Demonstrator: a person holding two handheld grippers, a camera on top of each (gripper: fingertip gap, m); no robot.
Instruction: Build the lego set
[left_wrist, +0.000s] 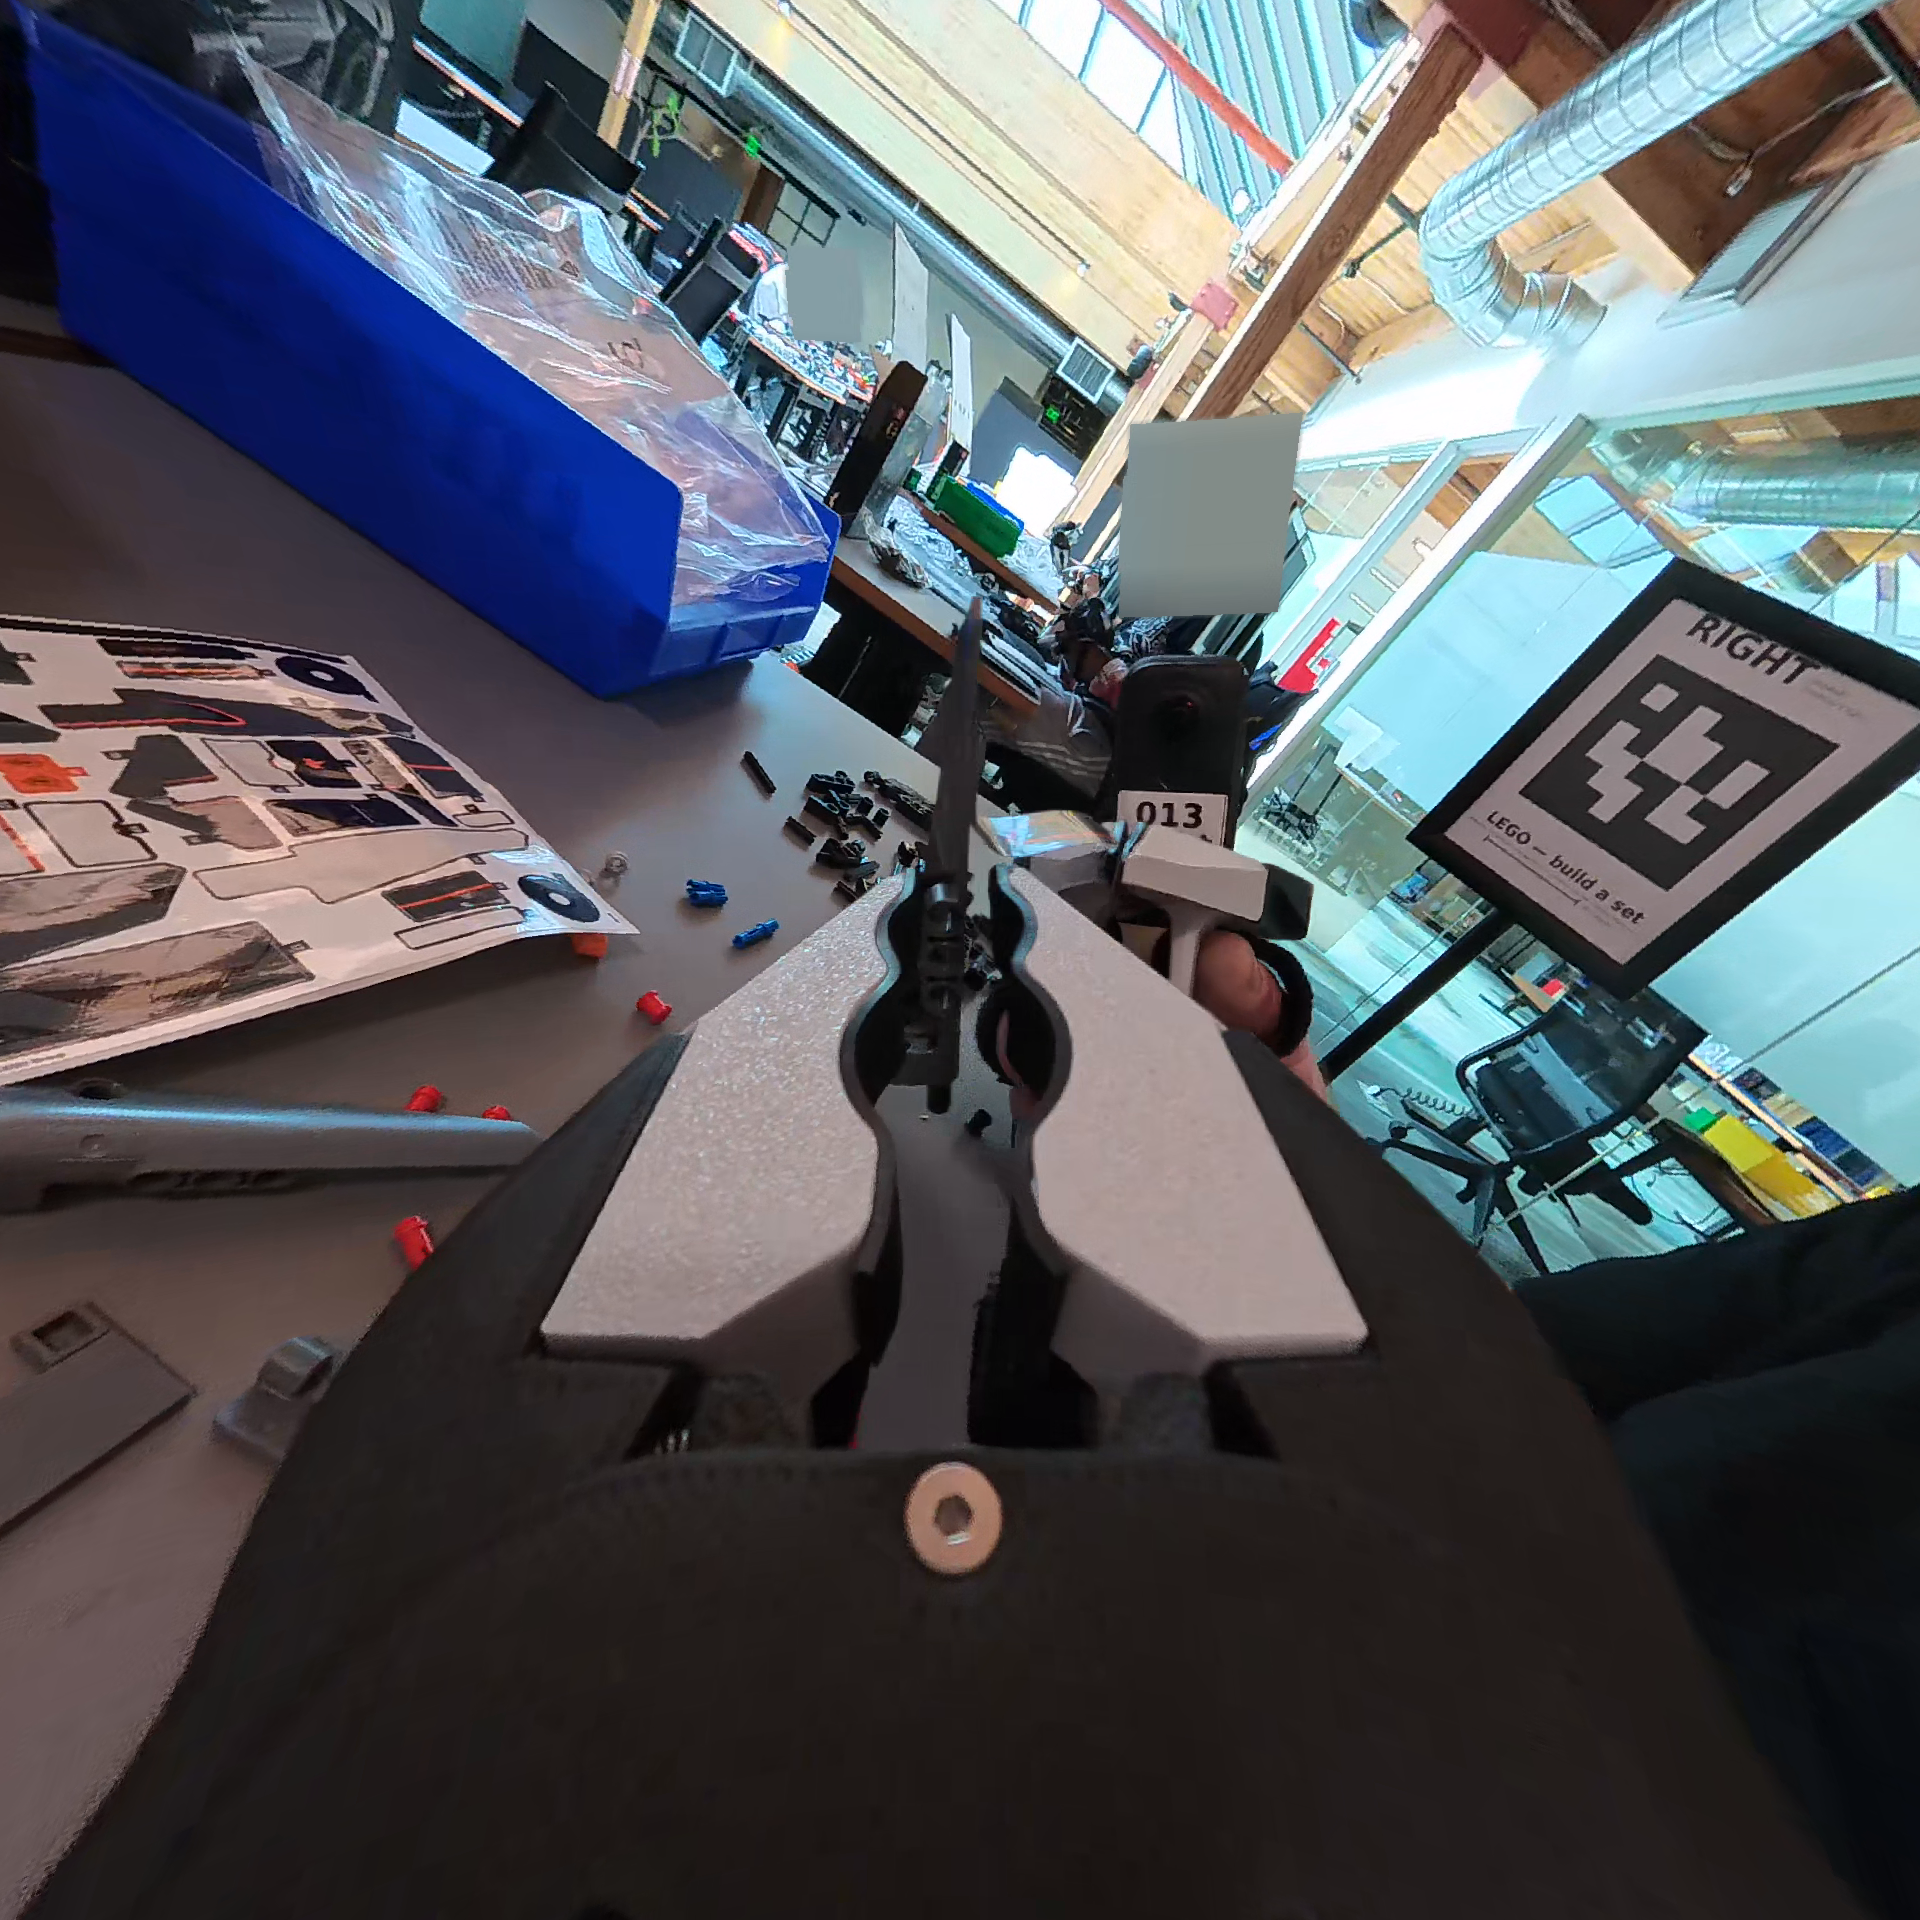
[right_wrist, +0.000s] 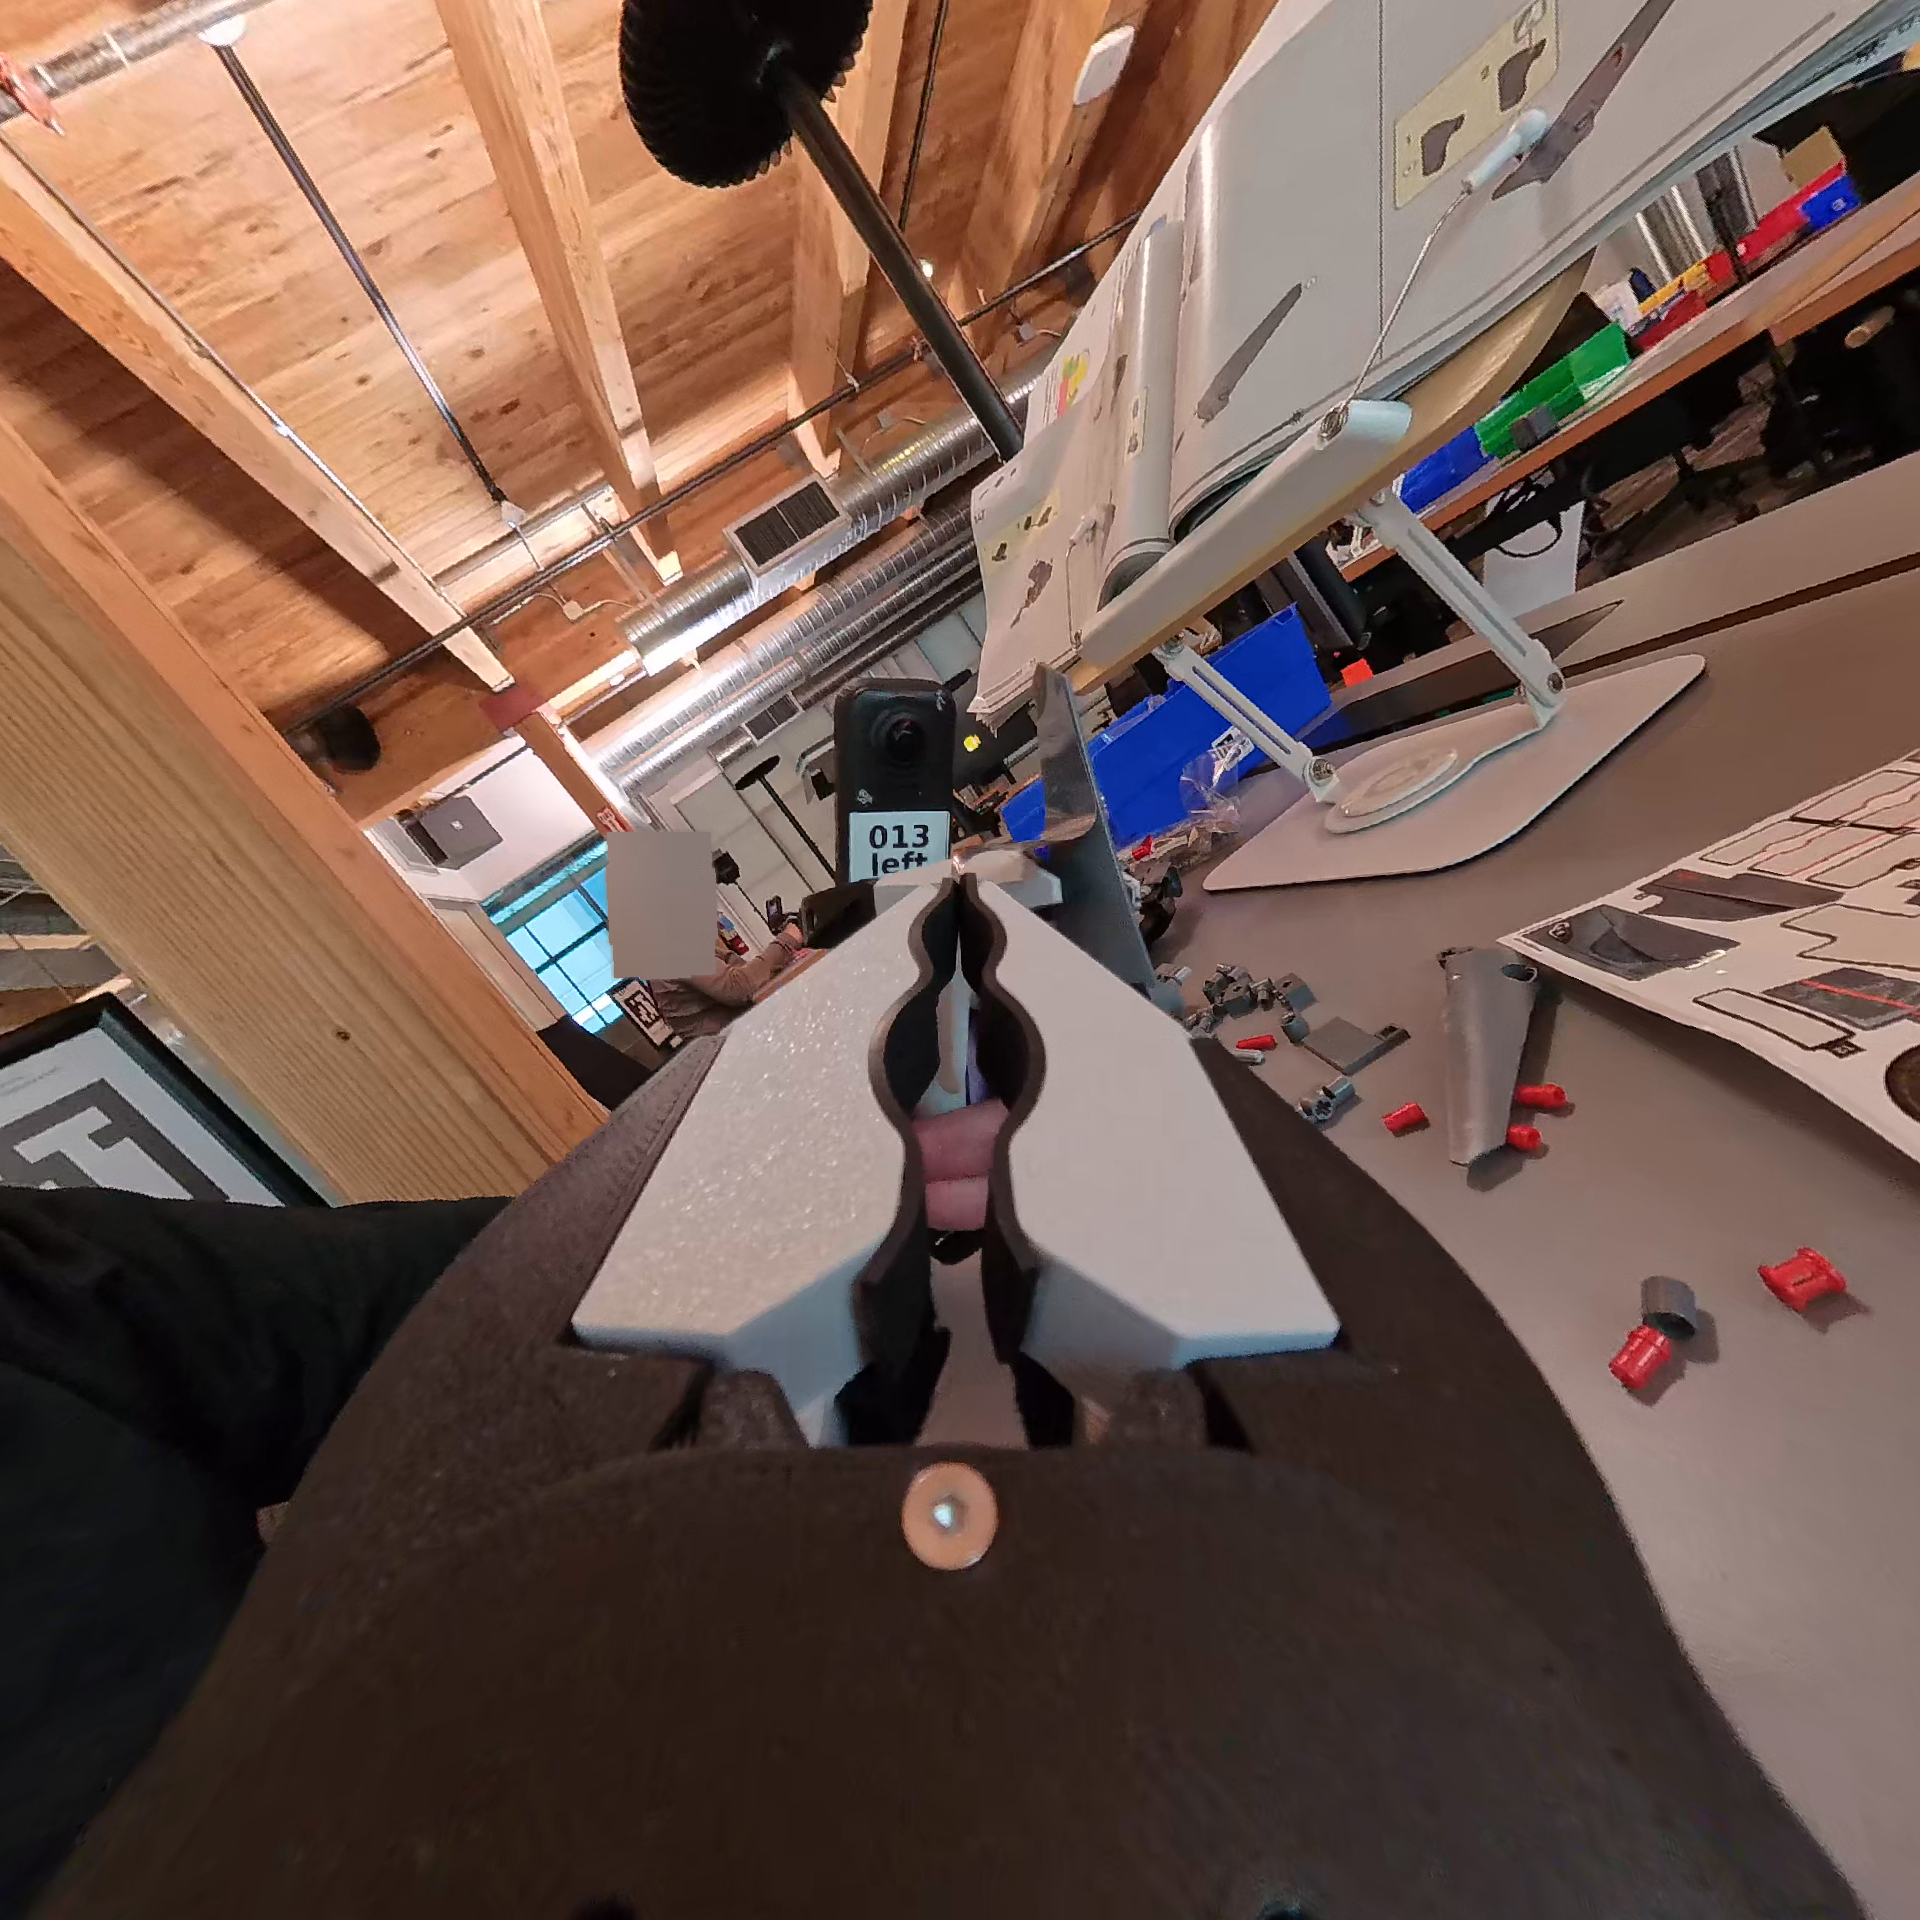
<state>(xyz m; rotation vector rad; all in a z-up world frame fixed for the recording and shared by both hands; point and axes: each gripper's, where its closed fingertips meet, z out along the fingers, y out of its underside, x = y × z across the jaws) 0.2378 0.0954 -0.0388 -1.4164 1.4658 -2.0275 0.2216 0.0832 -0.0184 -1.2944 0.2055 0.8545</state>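
My left gripper is shut on a long dark grey lego panel and holds it upright above the table. In the right wrist view the same panel stands just right of my right gripper. The right gripper is shut on a thin shiny sticker-like strip right beside the panel. In the left wrist view the right gripper comes in from the right with the strip close to the panel. A hand's fingers show behind the right fingers.
A sticker sheet, a blue bin with plastic bags, a long grey part, red pins, blue pins and black small parts lie on the grey table. An instruction book stands on a stand. A grey tapered panel lies nearby. Only a small space, under 4 cm, lies between the two pairs of fingers.
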